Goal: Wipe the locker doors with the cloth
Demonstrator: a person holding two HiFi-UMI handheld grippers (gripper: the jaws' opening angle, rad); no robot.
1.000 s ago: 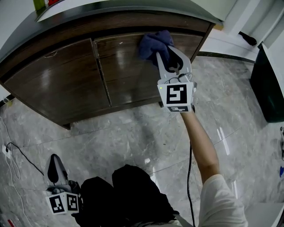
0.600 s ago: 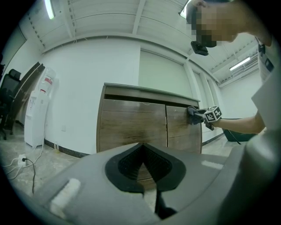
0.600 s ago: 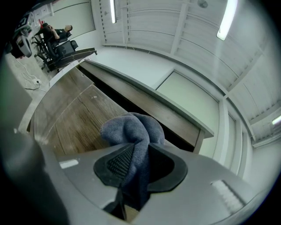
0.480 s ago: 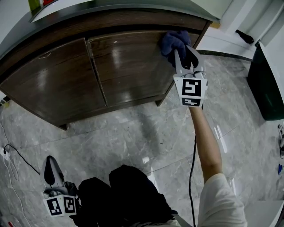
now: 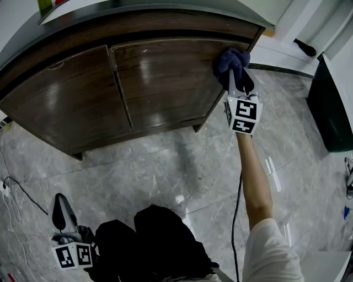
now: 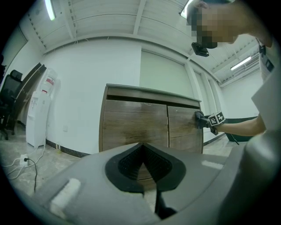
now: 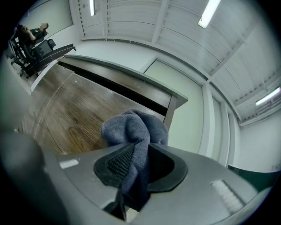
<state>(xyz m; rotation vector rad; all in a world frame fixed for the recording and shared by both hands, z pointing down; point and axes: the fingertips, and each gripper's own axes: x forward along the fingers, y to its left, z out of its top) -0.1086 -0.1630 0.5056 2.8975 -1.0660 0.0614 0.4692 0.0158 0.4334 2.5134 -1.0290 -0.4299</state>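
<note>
My right gripper was clamped on the crumpled blue-grey cloth, holding it against the upper right corner of the dark brown wooden locker. My left gripper hung well away from the locker, jaws together, empty.

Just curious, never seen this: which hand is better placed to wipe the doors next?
Right: the right claw grips the cloth at the right door; the left claw hangs shut, empty, far from it.

Head view: locker left end cut off by frame edge. Items on top cropped, can't ID. Cloth lower part hidden btwn right tongs.
</note>
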